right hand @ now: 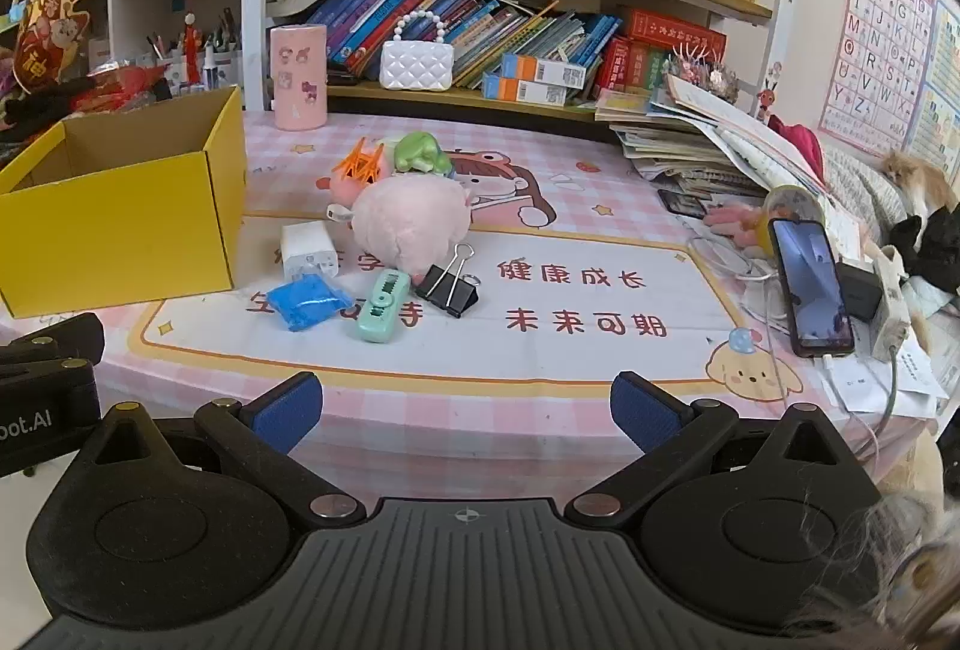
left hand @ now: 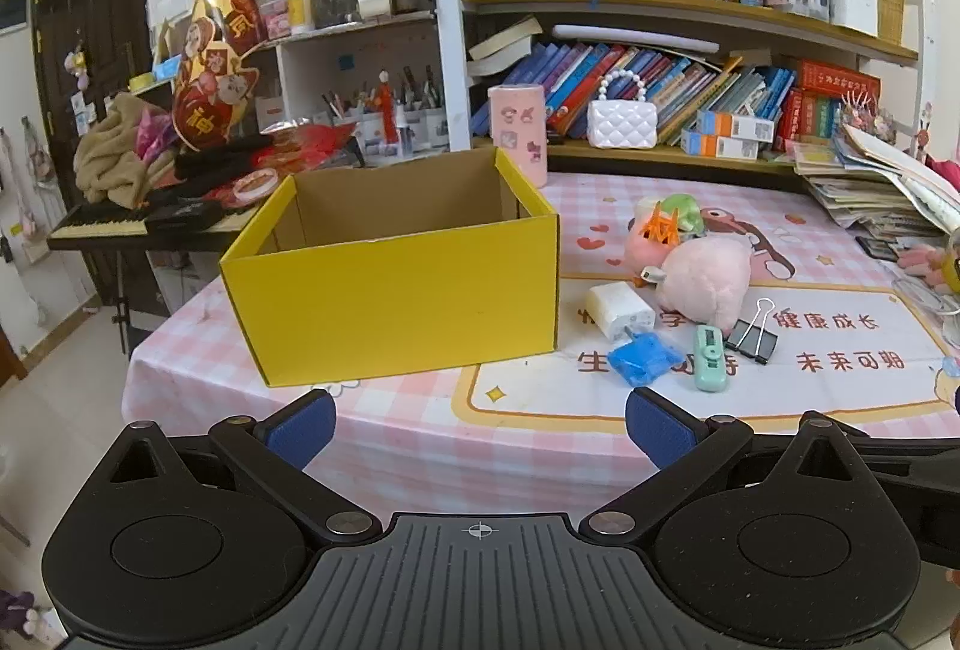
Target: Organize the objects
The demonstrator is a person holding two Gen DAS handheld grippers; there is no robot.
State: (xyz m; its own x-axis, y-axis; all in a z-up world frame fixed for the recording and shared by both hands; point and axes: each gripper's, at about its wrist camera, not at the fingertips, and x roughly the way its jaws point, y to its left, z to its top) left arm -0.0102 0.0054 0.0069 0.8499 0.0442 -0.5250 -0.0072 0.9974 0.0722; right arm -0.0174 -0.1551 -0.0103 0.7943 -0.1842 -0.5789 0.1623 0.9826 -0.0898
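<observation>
Left gripper (left hand: pixel 480 425) stands with jaws spread wide, nothing between the blue pads (left hand: pixel 302 428), poised over the near edge of the table (left hand: pixel 420 446). Right gripper (right hand: pixel 467 413) likewise gapes wide and empty, over the same pink checked cloth. Directly ahead of the left gripper sits a yellow cardboard box (left hand: pixel 396 302), open at the top, its visible interior bare. Just right of the box lies a loose cluster: white charger (right hand: pixel 307 251), blue packet (right hand: pixel 309 300), mint-green device (right hand: pixel 379 306), black binder clip (right hand: pixel 449 287), pink plush toy (right hand: pixel 411 224), with an orange claw clip (right hand: pixel 362 165) and green frog figure (right hand: pixel 423 153) behind it. A phone (right hand: pixel 810 287) stands propped at the table's right side, well apart from the cluster.
</observation>
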